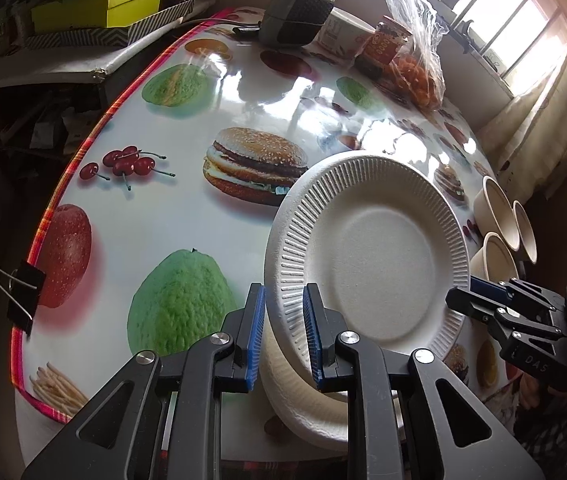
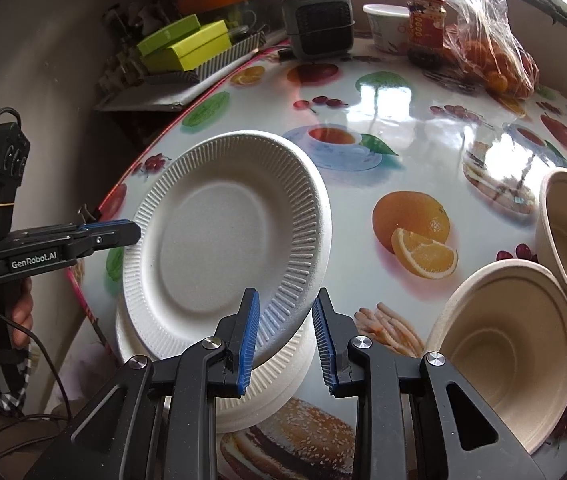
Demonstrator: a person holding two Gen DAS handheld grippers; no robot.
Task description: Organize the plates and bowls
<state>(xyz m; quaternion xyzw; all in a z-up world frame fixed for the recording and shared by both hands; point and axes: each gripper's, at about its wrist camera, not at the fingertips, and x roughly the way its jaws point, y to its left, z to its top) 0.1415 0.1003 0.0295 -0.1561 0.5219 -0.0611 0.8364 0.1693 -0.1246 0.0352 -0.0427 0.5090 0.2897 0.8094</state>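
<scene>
A white ribbed paper plate is held tilted above a stack of white plates near the table's front edge. My left gripper has its blue pads on either side of the plate's rim and looks shut on it. My right gripper straddles the opposite rim with a visible gap, so it is open. Three beige paper bowls stand at the right.
The table has a glossy fruit-and-burger print cloth. At the far side stand a dark small heater, a white tub, a jar and a bag of oranges. A binder clip grips the left edge. Green boxes lie beyond.
</scene>
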